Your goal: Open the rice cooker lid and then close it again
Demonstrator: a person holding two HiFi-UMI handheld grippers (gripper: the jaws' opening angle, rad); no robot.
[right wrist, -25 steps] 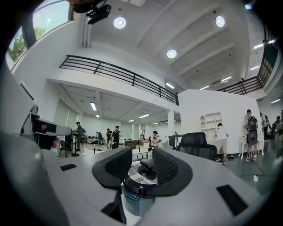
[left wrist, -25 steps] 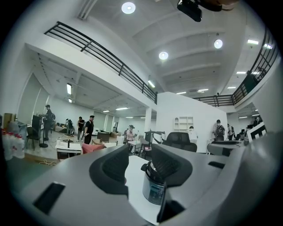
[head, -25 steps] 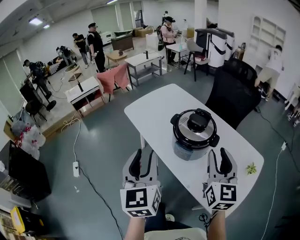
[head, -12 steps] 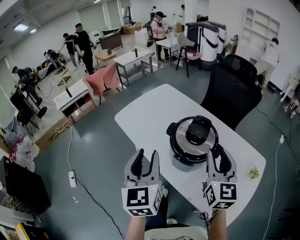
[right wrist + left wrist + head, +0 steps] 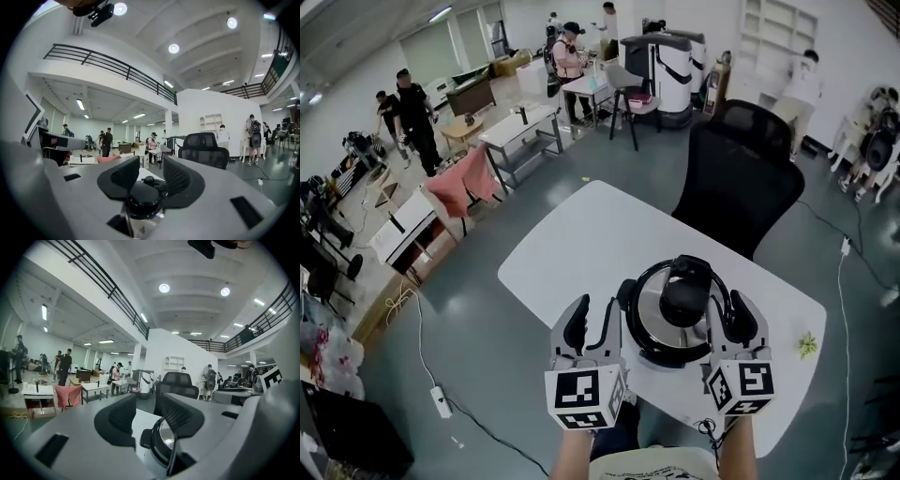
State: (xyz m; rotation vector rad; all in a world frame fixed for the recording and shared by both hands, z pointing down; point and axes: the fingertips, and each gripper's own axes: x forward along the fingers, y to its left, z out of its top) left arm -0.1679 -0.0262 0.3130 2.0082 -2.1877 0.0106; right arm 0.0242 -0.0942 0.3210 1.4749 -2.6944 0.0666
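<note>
The rice cooker (image 5: 654,317) stands on the white table (image 5: 572,244) with its lid down; the lid is silver with a black handle (image 5: 686,292). My left gripper (image 5: 590,322) hangs just left of the cooker's rim. Its jaws are opening and nothing is between them. In the left gripper view that gripper (image 5: 149,417) shows the cooker (image 5: 161,446) low behind its right finger. My right gripper (image 5: 737,315) is at the cooker's right side and open. In the right gripper view the lid's black handle (image 5: 143,200) lies low in the gap of this gripper (image 5: 151,177), untouched.
A black office chair (image 5: 736,178) stands behind the table. A small green sprig (image 5: 806,344) lies near the table's right end. Further back are work tables (image 5: 520,131), a pink-draped chair (image 5: 464,187) and several people. A cable and power strip (image 5: 441,403) lie on the floor.
Both grippers have moved forward to flank the cooker, which was well ahead of them before. The lid has stayed down.
</note>
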